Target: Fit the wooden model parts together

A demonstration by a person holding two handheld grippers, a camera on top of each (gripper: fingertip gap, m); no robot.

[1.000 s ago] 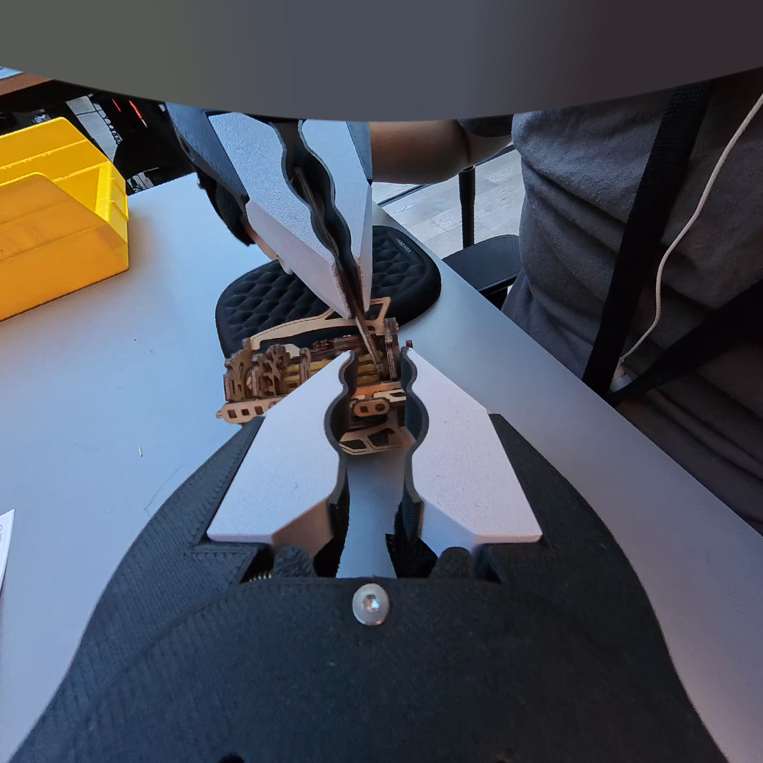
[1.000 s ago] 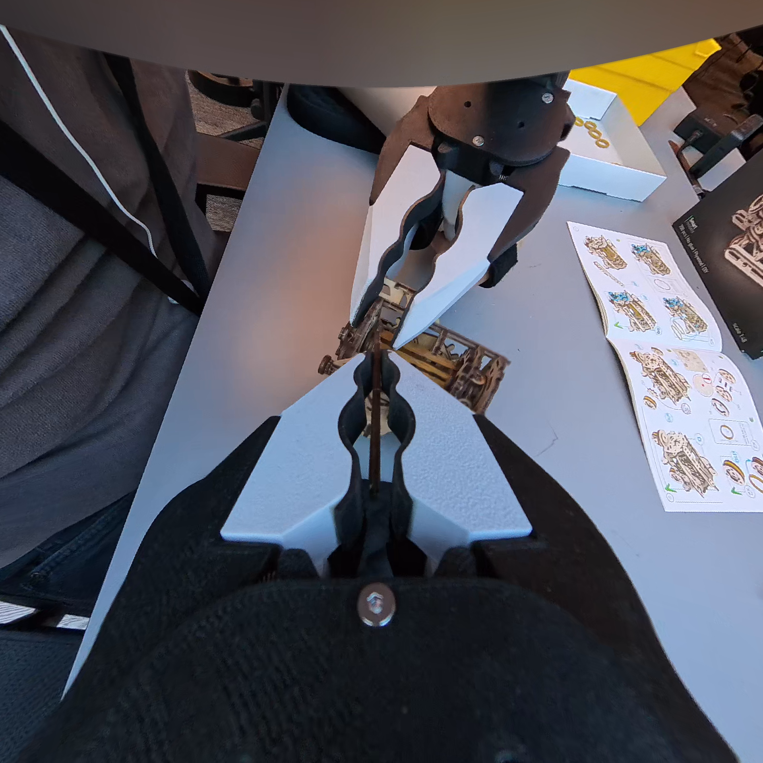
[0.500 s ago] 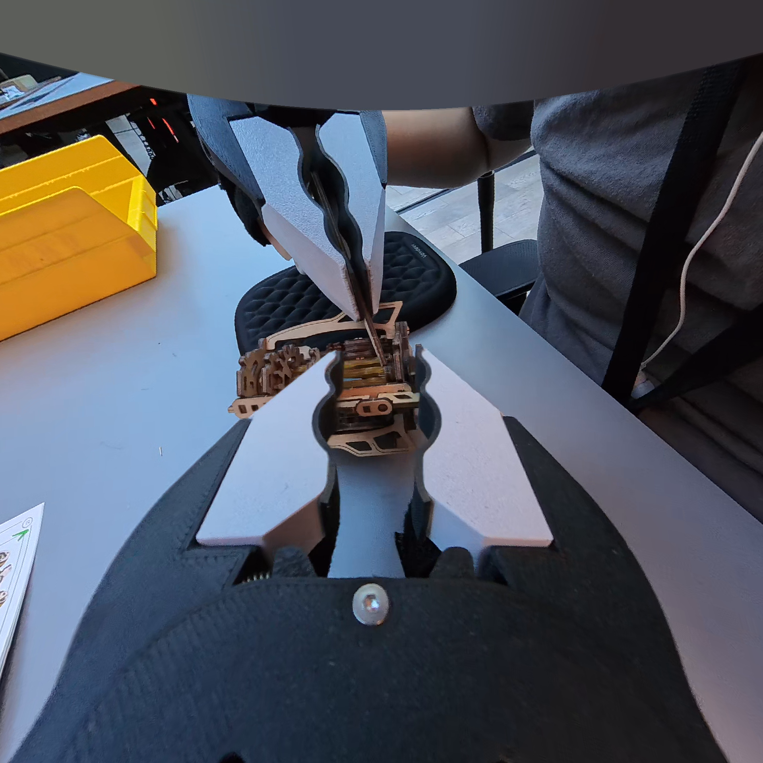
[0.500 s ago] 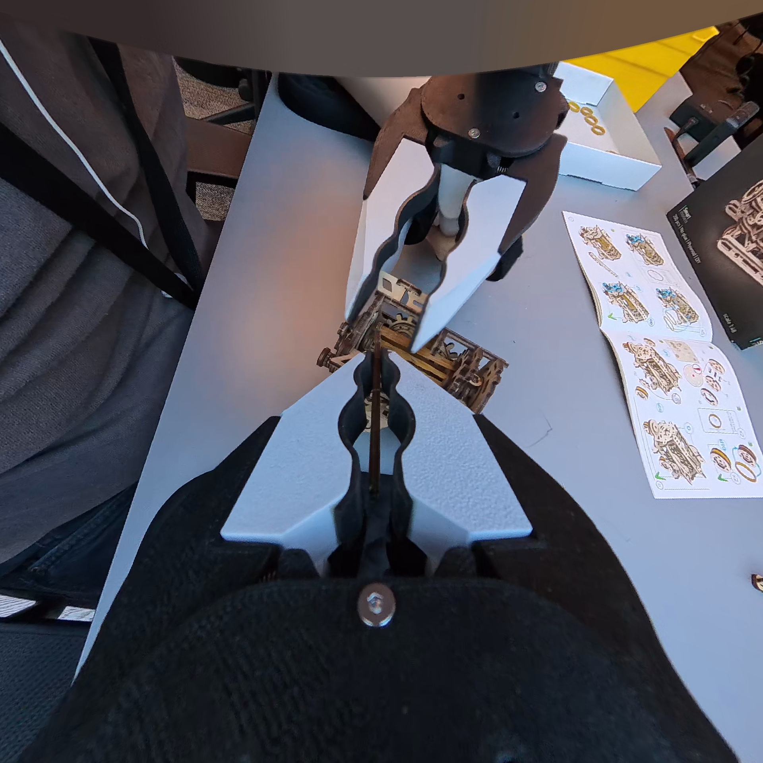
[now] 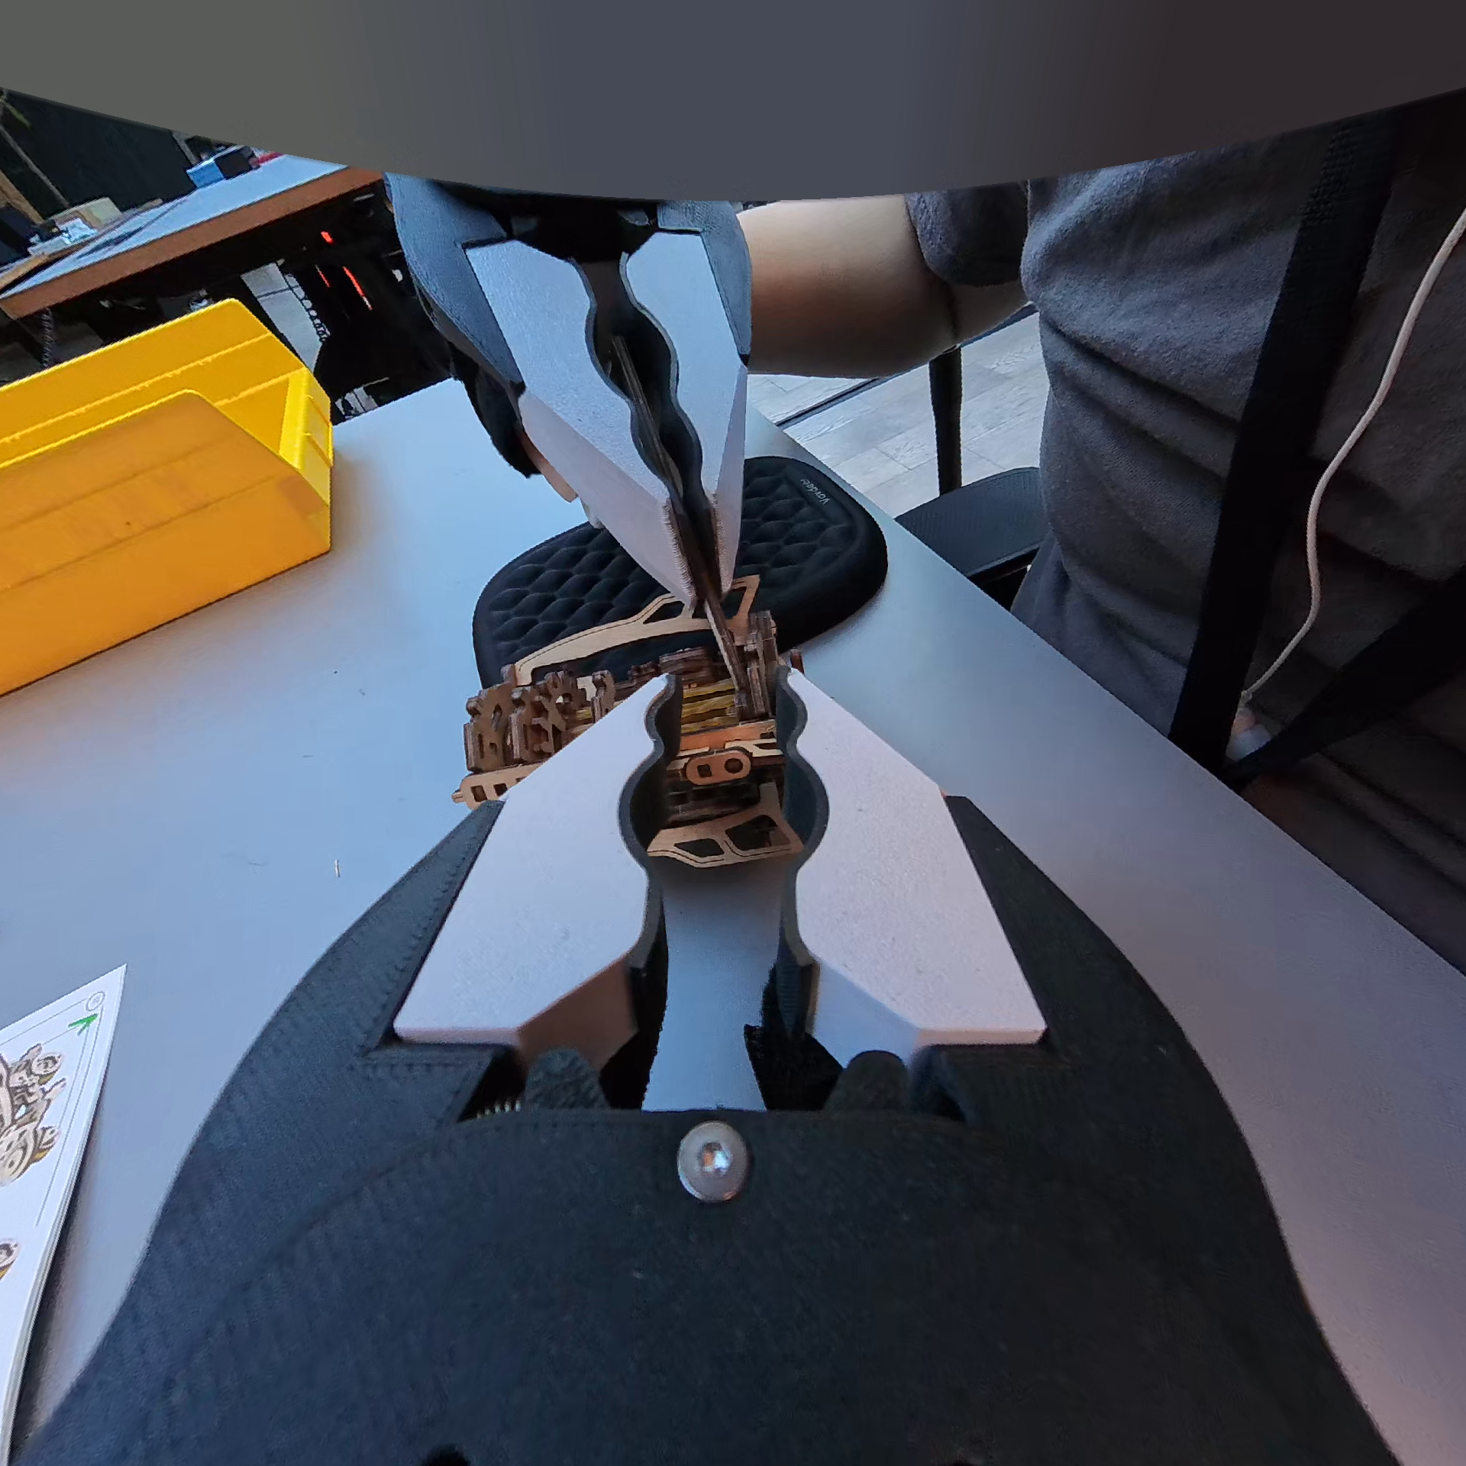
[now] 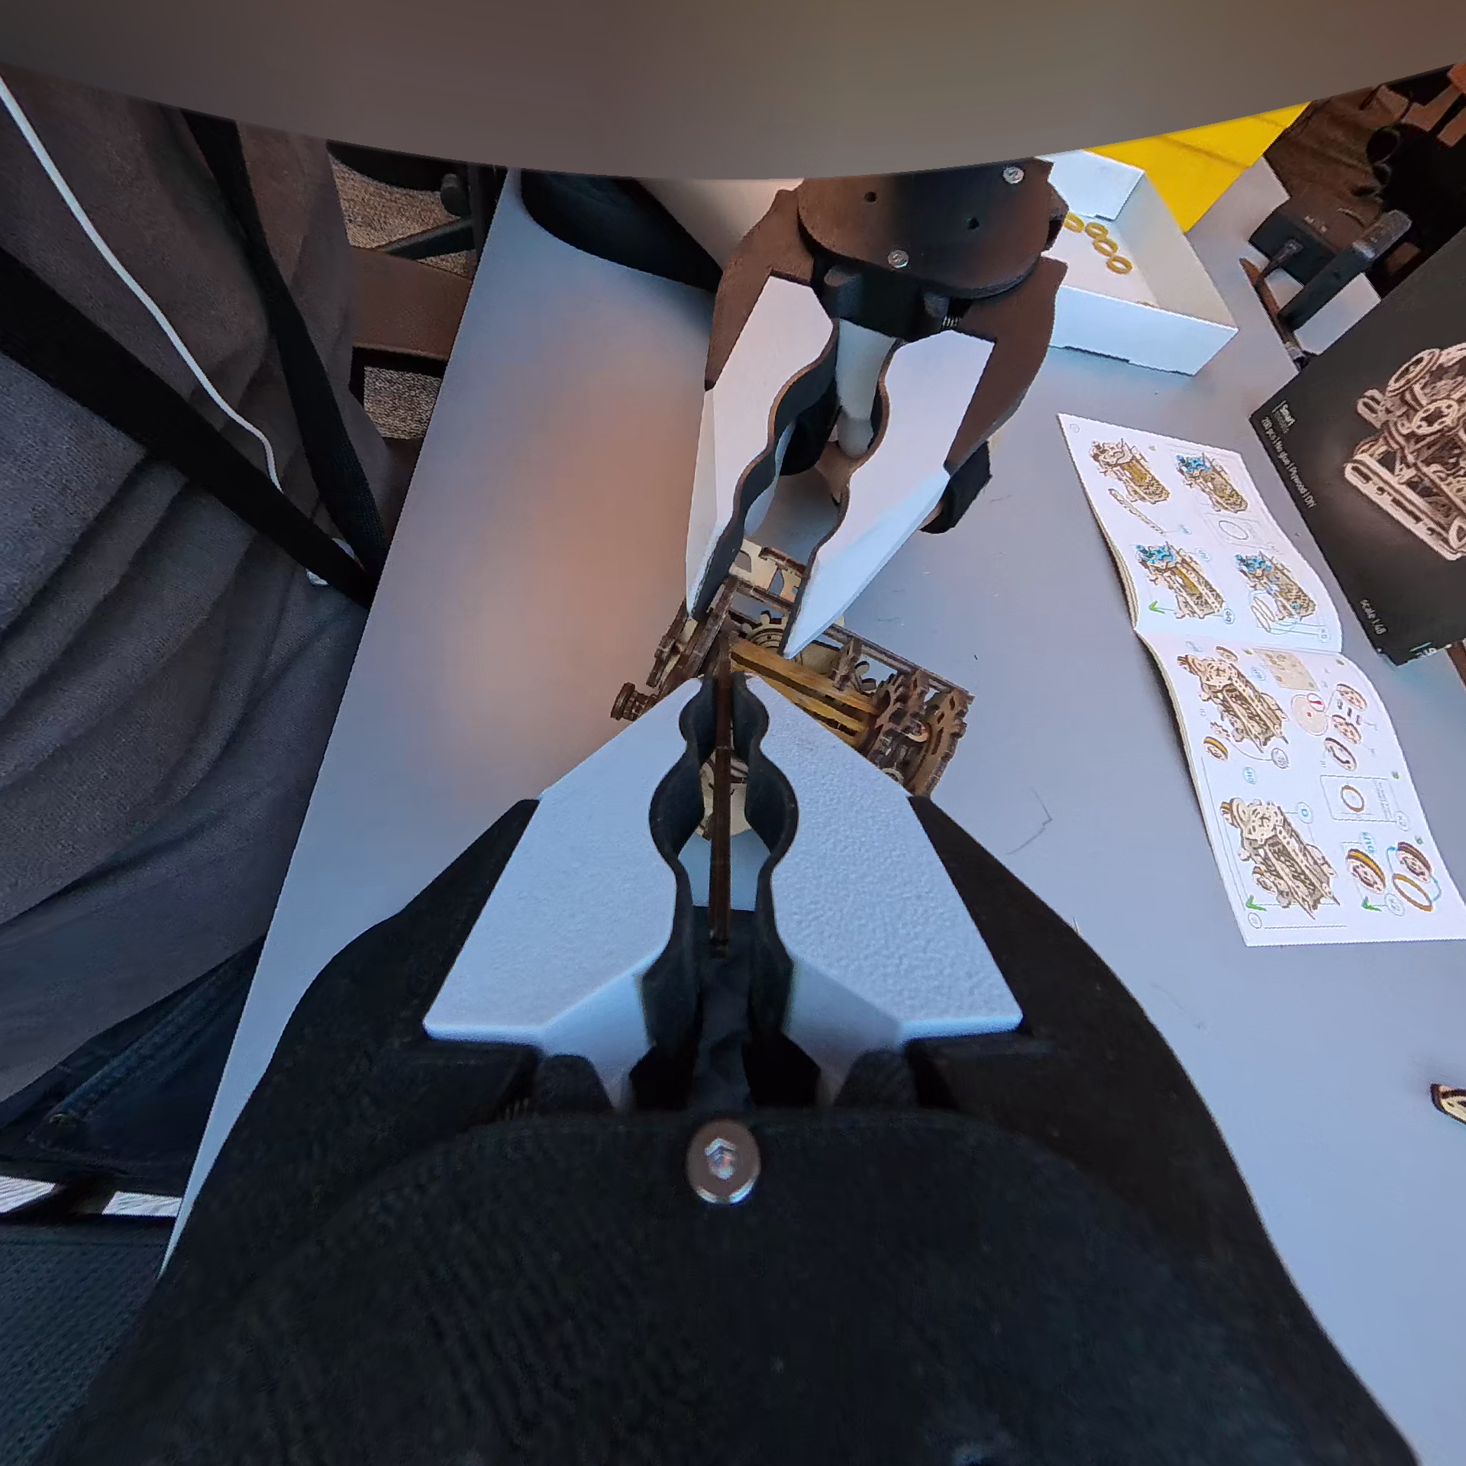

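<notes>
1. Left wrist view: the left gripper (image 5: 722,714) holds one end of the wooden model (image 5: 635,714), its fingers closed against the model's sides as it sits on the grey table (image 5: 238,754). The right gripper (image 5: 702,591) comes down from above, pinched on a thin wooden piece (image 5: 726,635) whose tip reaches into the model's top. Compared with a second ago, the model sits a little deeper between the left fingers, and the yellow bin (image 5: 159,444) appears nearer.

2. Right wrist view: the right gripper (image 6: 723,686) clamps the thin piece (image 6: 720,833) edge-on, its tip still at the model (image 6: 833,690). The left gripper (image 6: 750,627) now appears steeper. I judge the piece is nearly seated and needs a straight push.
</notes>
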